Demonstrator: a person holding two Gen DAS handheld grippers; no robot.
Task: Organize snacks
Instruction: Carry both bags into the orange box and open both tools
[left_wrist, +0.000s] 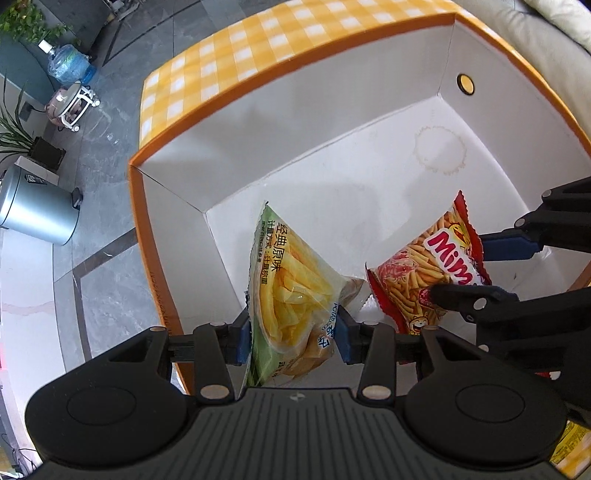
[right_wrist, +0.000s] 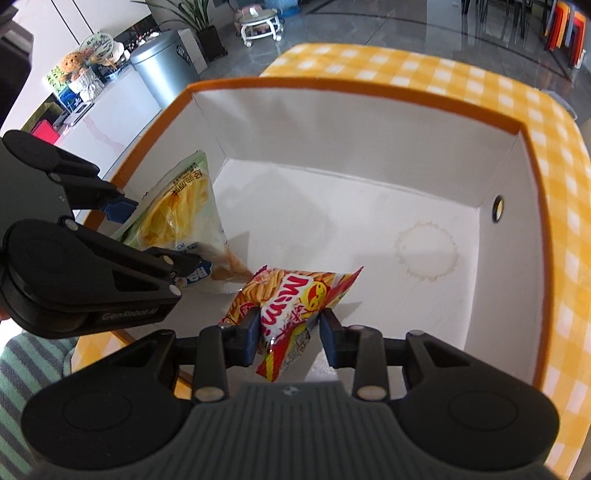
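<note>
Two snack bags hang inside one large open cardboard box (left_wrist: 369, 155) with white inner walls and an orange rim, each bag pinched by its own claw. The left claw (left_wrist: 293, 338) points steeply down into the box, and its blue pads press on both sides of a pale green plastic bag of yellow potato sticks (left_wrist: 295, 280), which stretches forward from the pads toward the near left corner of the white box floor. Just to the right of that claw, the right claw (right_wrist: 288, 334) pinches a red and yellow crinkly bag of thin orange sticks with the letters "Mimi" (right_wrist: 291, 302); the bag's far end tilts ahead of the pads and its lower edge sits close to the floor, though contact cannot be told. The two bags lie just beside each other, corners nearly meeting. Farther ahead of the right claw, the box floor bears a round pale ring stain (right_wrist: 426, 254), and the far right wall has a small round hole (right_wrist: 498, 208). The box stands on a tabletop (right_wrist: 406, 70) covered in a yellow and white checked cloth, which shows beyond the far rim and along the right side. Beyond the tabletop, left of the left claw, lies a grey marbled tile floor (left_wrist: 103, 155) with a round silver metal bin (left_wrist: 37, 206), a blue water jug (left_wrist: 68, 66) and potted green plants (left_wrist: 14, 133).
</note>
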